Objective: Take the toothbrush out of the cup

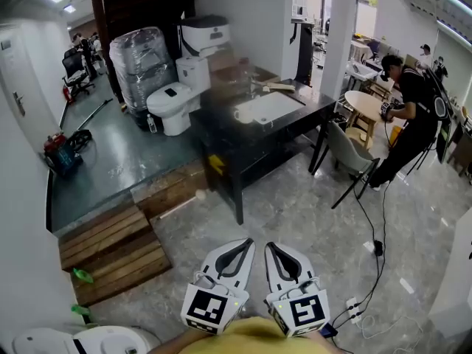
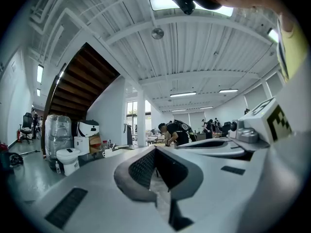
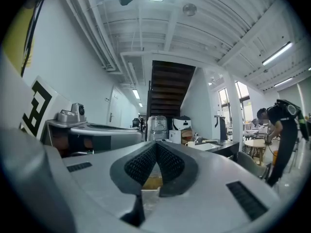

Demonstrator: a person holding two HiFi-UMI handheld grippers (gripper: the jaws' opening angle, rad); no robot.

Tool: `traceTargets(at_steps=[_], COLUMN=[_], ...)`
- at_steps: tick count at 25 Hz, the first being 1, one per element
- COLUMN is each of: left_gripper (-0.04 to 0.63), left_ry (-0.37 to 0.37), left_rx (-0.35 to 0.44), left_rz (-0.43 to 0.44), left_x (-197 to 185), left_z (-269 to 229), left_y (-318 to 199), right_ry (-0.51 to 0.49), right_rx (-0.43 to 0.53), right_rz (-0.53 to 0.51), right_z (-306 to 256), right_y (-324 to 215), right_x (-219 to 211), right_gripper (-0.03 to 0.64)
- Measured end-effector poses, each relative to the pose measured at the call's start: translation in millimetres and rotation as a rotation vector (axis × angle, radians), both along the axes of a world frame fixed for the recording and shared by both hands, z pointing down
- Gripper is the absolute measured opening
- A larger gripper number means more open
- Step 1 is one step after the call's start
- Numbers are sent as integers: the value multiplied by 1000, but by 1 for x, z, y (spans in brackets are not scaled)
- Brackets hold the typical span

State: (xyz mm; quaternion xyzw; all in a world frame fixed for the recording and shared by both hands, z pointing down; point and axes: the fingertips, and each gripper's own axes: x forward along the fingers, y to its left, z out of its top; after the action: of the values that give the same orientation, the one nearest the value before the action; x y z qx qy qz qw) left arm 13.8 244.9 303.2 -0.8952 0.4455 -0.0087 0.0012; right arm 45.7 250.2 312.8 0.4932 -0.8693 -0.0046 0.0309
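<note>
Black across its top, the surface [image 1: 217, 127] stands well apart from the person, beside a white toilet [image 1: 171, 105]. On it sits a white cup [image 1: 242, 114] next to a shallow basin [image 1: 269, 108]. The toothbrush is presumably in that cup, but it is too small to make out. The left claw [image 1: 246, 243] and right claw [image 1: 271, 246] are both clenched on nothing, held level and side by side close to the body. That looks like a resting carry, since nothing is within reach yet.
</note>
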Motion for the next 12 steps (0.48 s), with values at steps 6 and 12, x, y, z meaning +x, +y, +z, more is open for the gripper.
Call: traceTargets(at_steps=[6, 12], left_gripper=[9, 9], left_ry=[1, -4], left_rx=[-17, -2], left_rz=[7, 28], left_x=[-15, -17], left_z=[6, 4], left_y=[-11, -12], right_ry=[-7, -30], right_rx=[-16, -4], right_rz=[-1, 10], right_z=[6, 4], right_y=[-9, -12], right_x=[-14, -18], right_gripper=[15, 15])
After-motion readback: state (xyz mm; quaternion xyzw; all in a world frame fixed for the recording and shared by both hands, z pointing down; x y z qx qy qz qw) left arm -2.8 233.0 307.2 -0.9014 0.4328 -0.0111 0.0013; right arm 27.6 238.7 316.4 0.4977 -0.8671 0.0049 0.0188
